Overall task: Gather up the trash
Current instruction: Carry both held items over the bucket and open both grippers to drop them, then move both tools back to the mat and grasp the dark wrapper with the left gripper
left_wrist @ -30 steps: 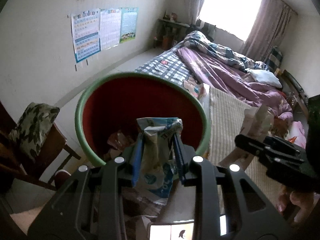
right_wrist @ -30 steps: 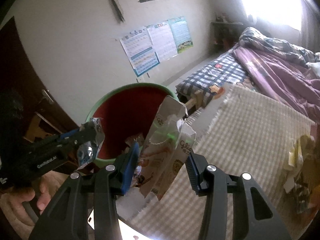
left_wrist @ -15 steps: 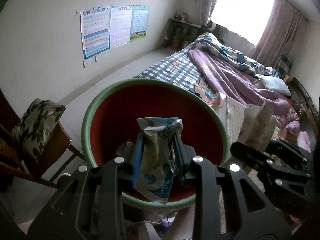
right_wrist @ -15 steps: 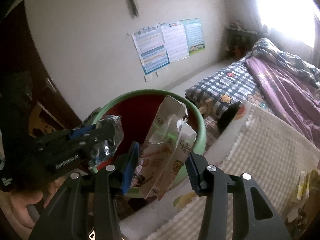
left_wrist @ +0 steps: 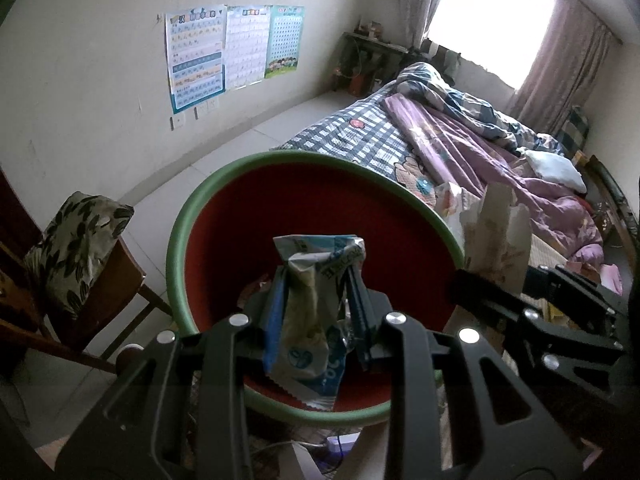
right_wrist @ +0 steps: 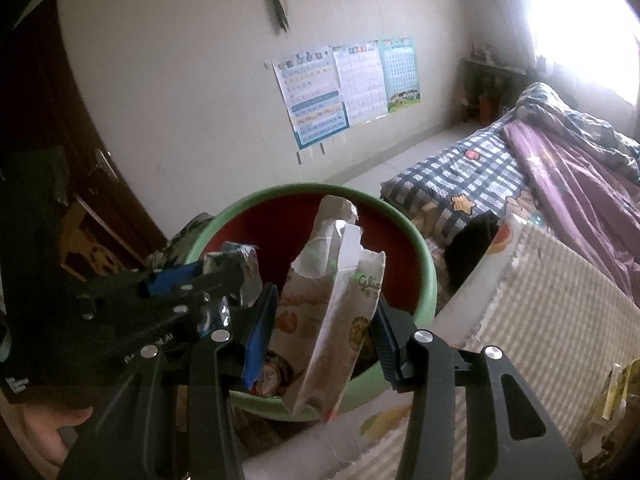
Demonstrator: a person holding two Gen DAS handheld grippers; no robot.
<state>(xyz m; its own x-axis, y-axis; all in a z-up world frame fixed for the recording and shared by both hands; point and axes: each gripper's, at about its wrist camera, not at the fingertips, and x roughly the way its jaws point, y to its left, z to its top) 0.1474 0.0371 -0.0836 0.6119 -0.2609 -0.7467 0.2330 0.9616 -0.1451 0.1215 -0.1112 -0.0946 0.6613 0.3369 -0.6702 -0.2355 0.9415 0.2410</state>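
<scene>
A bedroom with a rumpled bed (left_wrist: 472, 148) and wall posters (left_wrist: 236, 48) lies behind a red, green-rimmed bin (left_wrist: 312, 208). Nearest, the left tool (left_wrist: 316, 312) is clamped on a crumpled blue-and-white wrapper (left_wrist: 316, 320), poised over the bin's mouth. Beside it, the right tool (right_wrist: 324, 320) pinches a torn white snack bag (right_wrist: 332, 312) above the bin's near rim. Judged well: carry each piece inside the rim before letting go, so neither catches the edge or spills outside.

Pale wall (left_wrist: 100, 80) at upper left, three posters (left_wrist: 236, 52) pinned on it. Bright curtained window (left_wrist: 492, 12) at upper right. Unmade bed (left_wrist: 460, 148) right of centre, cushioned wooden chair (left_wrist: 80, 256) at lower left, pale tiled floor (left_wrist: 224, 148) between.
</scene>
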